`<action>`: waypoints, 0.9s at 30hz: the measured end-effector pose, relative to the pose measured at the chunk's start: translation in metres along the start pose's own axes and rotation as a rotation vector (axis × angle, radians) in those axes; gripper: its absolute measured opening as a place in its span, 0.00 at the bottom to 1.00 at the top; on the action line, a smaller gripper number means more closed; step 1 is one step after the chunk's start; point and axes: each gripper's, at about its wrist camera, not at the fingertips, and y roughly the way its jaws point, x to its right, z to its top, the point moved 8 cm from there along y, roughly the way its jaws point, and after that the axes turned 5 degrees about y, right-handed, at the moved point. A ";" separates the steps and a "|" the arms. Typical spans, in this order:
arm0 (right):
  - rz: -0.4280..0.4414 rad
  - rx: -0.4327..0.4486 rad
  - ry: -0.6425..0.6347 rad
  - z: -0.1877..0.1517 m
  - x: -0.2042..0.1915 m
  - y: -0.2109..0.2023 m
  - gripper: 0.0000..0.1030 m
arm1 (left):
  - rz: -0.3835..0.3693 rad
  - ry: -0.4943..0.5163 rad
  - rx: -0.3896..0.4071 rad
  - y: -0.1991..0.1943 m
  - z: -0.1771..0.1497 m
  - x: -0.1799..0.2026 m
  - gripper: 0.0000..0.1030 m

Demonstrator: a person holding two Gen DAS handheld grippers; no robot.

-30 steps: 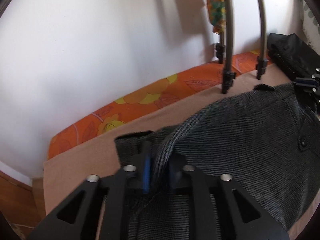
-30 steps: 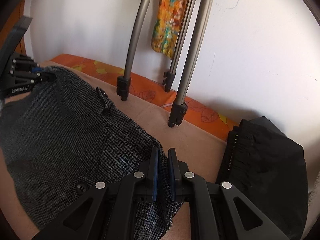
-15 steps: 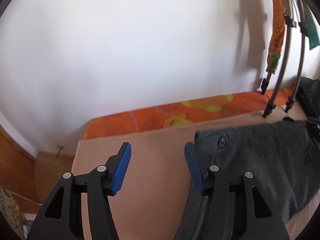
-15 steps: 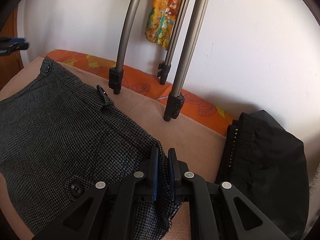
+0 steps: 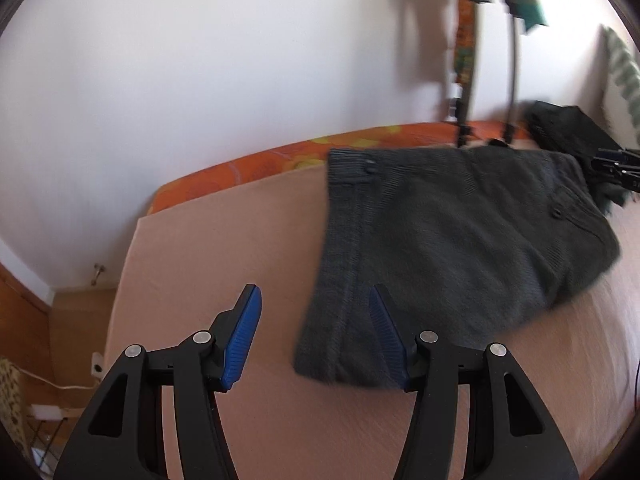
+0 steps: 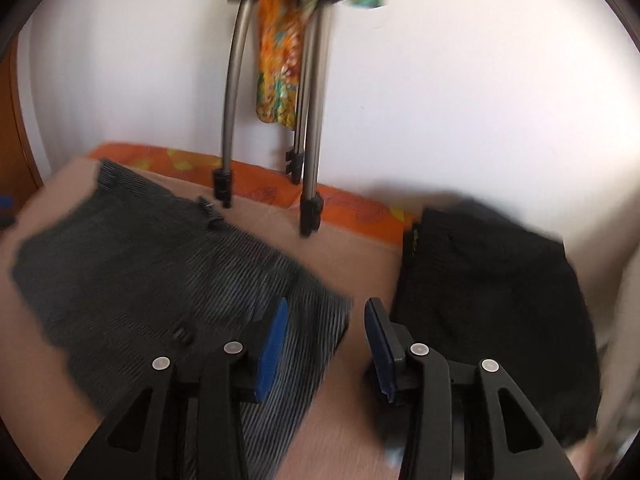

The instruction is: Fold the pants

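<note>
The dark grey checked pants (image 5: 448,236) lie folded flat on the tan bed sheet (image 5: 224,256), waistband toward the wall. They also show in the right wrist view (image 6: 160,276). My left gripper (image 5: 314,334) is open and empty, above the sheet at the near left corner of the pants. My right gripper (image 6: 326,344) is open and empty, above the near right corner of the pants. The right gripper also shows at the far right edge of the left wrist view (image 5: 616,168).
A folded black garment (image 6: 492,300) lies on the bed right of the pants. The legs of a metal drying rack (image 6: 308,152) stand on the bed by the white wall, with bright cloth hanging. An orange floral sheet edge (image 5: 256,168) runs along the wall. The wooden floor (image 5: 76,320) lies to the left.
Both grippers let go of the pants and opened, the left first, then the right. Both have pulled back and up. The pants now lie flat on the bed.
</note>
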 end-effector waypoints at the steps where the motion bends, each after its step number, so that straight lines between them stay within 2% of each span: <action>1: 0.031 -0.021 0.024 -0.014 -0.001 -0.011 0.41 | -0.021 0.003 0.001 -0.004 -0.004 0.006 0.54; 4: 0.097 -0.038 0.012 -0.048 -0.017 -0.039 0.41 | -0.081 0.013 -0.014 -0.011 -0.024 0.029 0.54; 8: 0.165 -0.048 -0.097 -0.074 -0.064 -0.058 0.41 | -0.129 0.032 -0.058 -0.008 -0.054 0.057 0.54; 12: 0.185 -0.047 -0.250 -0.083 -0.111 -0.054 0.41 | -0.129 0.030 -0.113 0.002 -0.074 0.062 0.54; 16: 0.215 -0.081 -0.316 -0.088 -0.140 -0.033 0.41 | -0.134 -0.011 -0.122 0.021 -0.077 0.055 0.54; 17: 0.205 -0.089 -0.341 -0.088 -0.146 -0.026 0.43 | -0.143 -0.026 -0.127 0.026 -0.075 0.053 0.54; 19: 0.179 -0.081 -0.389 -0.091 -0.159 -0.017 0.68 | -0.153 -0.037 -0.127 0.035 -0.072 0.055 0.54; 20: 0.172 -0.074 -0.406 -0.093 -0.161 -0.016 0.71 | -0.153 -0.033 -0.121 0.039 -0.071 0.056 0.54; 25: 0.115 -0.073 -0.511 -0.095 -0.173 0.003 0.69 | -0.164 -0.006 -0.094 0.045 -0.063 0.063 0.54; 26: 0.100 -0.067 -0.537 -0.094 -0.175 0.006 0.67 | -0.169 -0.012 -0.096 0.047 -0.061 0.064 0.53; 27: 0.074 -0.059 -0.572 -0.091 -0.176 0.009 0.60 | -0.185 -0.023 -0.091 0.049 -0.057 0.065 0.47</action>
